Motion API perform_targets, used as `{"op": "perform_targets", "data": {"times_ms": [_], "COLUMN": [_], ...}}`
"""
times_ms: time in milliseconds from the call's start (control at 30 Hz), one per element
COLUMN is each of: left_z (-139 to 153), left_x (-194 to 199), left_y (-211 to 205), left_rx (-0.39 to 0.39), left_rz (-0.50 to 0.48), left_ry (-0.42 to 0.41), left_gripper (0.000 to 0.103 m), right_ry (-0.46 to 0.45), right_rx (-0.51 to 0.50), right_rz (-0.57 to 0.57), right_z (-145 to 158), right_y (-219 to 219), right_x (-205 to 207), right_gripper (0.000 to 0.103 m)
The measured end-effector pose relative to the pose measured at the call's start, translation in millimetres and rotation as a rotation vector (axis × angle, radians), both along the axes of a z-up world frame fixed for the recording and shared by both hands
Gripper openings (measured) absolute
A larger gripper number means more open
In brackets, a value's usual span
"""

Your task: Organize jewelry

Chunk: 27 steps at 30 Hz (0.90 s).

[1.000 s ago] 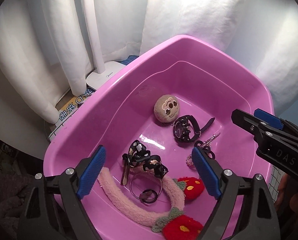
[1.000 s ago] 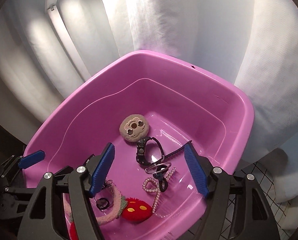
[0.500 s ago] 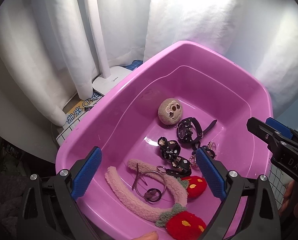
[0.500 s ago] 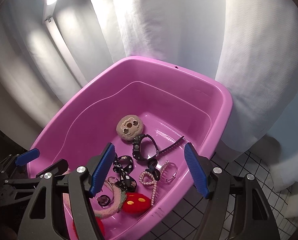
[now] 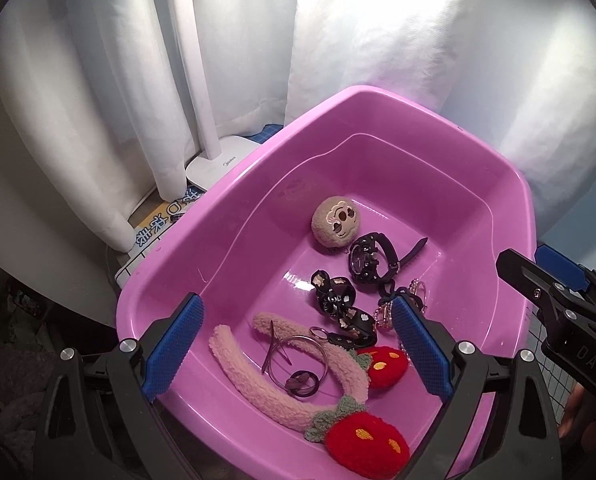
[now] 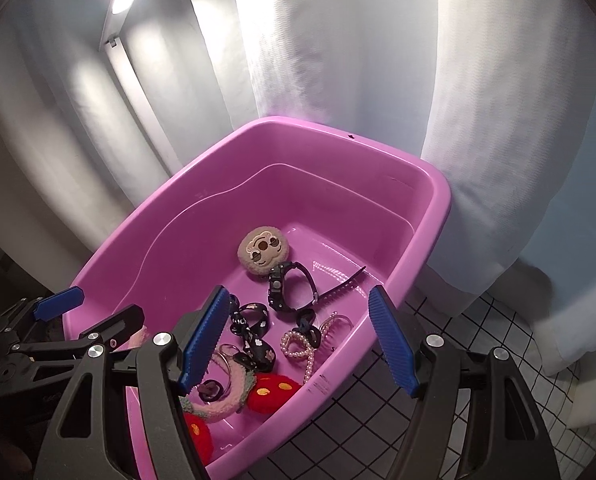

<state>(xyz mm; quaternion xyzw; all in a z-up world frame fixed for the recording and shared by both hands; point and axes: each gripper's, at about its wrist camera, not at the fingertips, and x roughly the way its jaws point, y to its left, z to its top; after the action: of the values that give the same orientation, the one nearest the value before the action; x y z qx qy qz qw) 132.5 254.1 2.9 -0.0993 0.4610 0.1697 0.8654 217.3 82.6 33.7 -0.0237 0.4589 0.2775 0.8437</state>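
Jewelry lies loose in a pink tub (image 5: 202, 256): a black watch (image 5: 367, 262) beside a round plush face (image 5: 335, 222), a patterned black strap (image 5: 339, 308), a pearl string (image 6: 298, 346), and a fuzzy pink headband (image 5: 258, 376) with red strawberries. The left gripper (image 5: 294, 352) and right gripper (image 6: 298, 338) both hover above it, jaws spread wide and empty.

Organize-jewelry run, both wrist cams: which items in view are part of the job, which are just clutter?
Job items:
- pink tub
- black watch
- pearl strand
- black patterned strap
- fuzzy strawberry headband
- round plush charm
- metal ring

Just lying about:
- white curtain
- lamp base
- printed mat
- tiled floor
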Motion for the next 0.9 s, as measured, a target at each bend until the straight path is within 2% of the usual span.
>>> {"op": "perform_targets", "data": {"times_ms": [900], "left_z": [8.3], "left_x": [-17.7], "left_y": [-1.8], "left_rx": [-0.014], "left_rz": [0.011], "left_ry": [-0.021], "left_gripper": [0.093], "right_ry": [-0.027], "right_rx": [0.012], "right_rz": [0.001], "right_z": [7.5], "right_y": [-8.5], "right_x": [-20.7], "right_gripper": [0.069]}}
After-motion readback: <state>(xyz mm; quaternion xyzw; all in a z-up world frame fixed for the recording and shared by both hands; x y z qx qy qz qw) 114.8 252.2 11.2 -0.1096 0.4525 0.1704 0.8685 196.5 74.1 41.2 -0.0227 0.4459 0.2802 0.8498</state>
